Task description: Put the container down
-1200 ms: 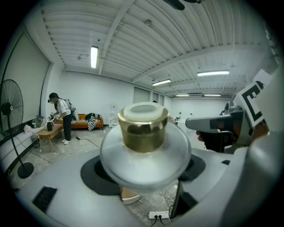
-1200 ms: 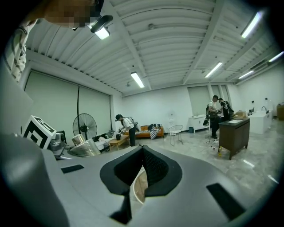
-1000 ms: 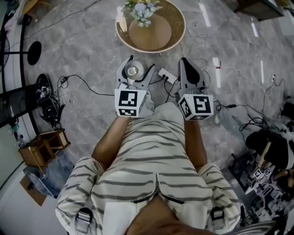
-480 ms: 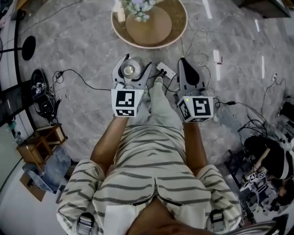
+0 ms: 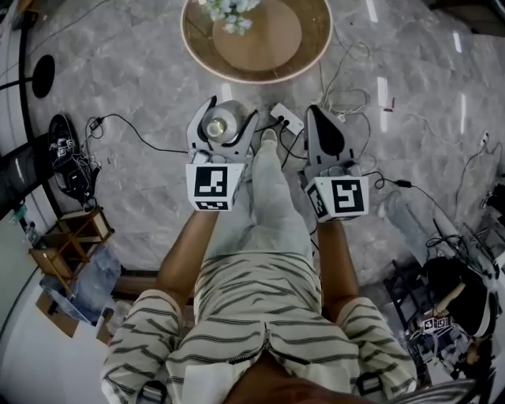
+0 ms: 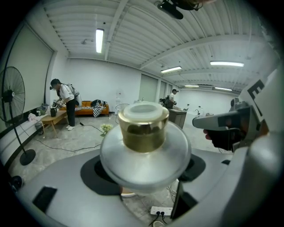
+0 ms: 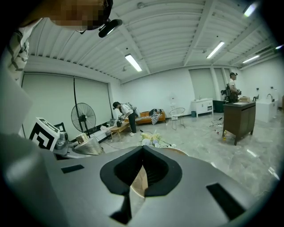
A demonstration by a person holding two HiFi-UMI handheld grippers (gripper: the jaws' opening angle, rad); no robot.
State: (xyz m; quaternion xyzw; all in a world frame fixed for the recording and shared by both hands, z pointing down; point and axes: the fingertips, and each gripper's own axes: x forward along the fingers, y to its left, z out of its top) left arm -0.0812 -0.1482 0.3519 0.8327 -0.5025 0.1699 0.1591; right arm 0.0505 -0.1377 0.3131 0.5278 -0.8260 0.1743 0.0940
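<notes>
Grey marble floor (image 5: 158,87), cables strewn about, and a power strip (image 5: 286,118) lying between the two tools.

Head view: the round counter (image 5: 192,49) stands at far centre, with flowers (image 5: 225,9) on its far-left part. The left tool (image 5: 230,117) is clamped on the container (image 5: 220,125), which is held above the floor, short of the counter's near rim. The right tool (image 5: 319,120) is level with it on the right, jaws together, carrying nothing. One trouser leg (image 5: 268,197) reaches forward between them.

Left gripper view: the container fills the centre. It has a frosted bulbous body, a gold collar (image 6: 144,133) and a pale cap. Its long axis is upright, with hardly any tilt. The black pads (image 6: 95,175) press its widest girth from left and right. A standing fan (image 6: 11,102) is at the left edge, and a person is far off beside an orange sofa (image 6: 88,107).

Right gripper view: the pads (image 7: 124,173) meet along a thin seam with no object between them. A sliver of tan wood shows through the seam. The container and the left tool's marker cube (image 7: 42,133) sit at the far left.

Judgement: the put-down rests on the left hand alone. The counter lies ahead and slightly right of the container. Setting it there likely means carrying it over the near rim and lowering it base first, kept upright. The bare wood near the centre looks safer than the flower side. The task doesn't say whether the counter or the floor is meant.
</notes>
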